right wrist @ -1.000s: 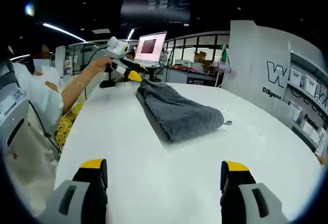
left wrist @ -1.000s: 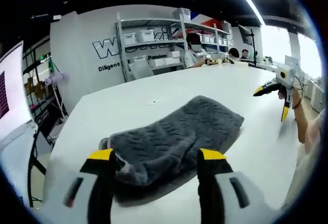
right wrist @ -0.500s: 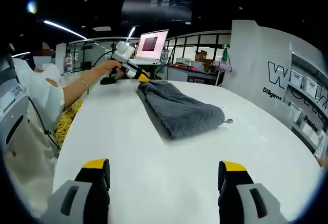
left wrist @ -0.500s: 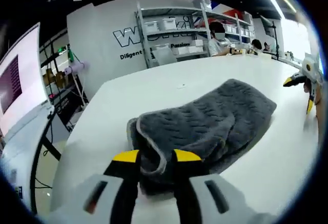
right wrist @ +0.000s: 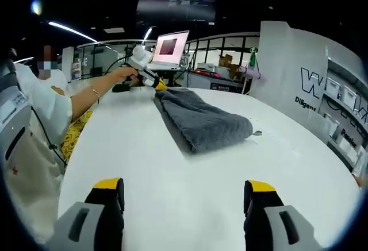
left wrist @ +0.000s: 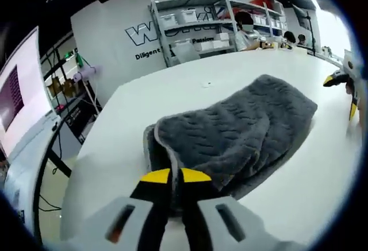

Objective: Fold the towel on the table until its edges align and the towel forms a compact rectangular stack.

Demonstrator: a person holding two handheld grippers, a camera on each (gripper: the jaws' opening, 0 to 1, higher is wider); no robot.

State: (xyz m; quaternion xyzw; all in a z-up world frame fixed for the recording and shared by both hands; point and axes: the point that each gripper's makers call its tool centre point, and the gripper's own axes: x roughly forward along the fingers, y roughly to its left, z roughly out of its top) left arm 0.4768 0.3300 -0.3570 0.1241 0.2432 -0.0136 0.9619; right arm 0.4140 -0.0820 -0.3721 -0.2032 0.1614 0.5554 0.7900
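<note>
- The left gripper [left wrist: 176, 176] has its yellow-tipped jaws pinched together on the near short edge of the towel [left wrist: 236, 133], with the grey hem bunched right at the tips.
- From those jaws the towel's long axis runs straight ahead and a little to the right, so pulling the held edge forward along that line would, I judge, carry it over the far short end.
- The right gripper [right wrist: 183, 186] stands with its jaws wide apart and nothing between them; the towel [right wrist: 201, 122] lies well ahead of them, its long axis running away and to the left.
- The left gripper is therefore the nearer one by far, and in the right gripper view it shows [right wrist: 150, 80] at the towel's far end, held by a person's hand [right wrist: 127, 74].
- The towel looks already folded lengthwise into a thick band, though the layers are hard to count from here.
- The table [left wrist: 172, 99] is white, smooth and broad, with bare surface on both sides of the towel.
- Beyond the table stand shelves [left wrist: 190, 24] with boxes against a lettered wall, and a lit monitor [right wrist: 169, 49] sits behind the towel's far end.
</note>
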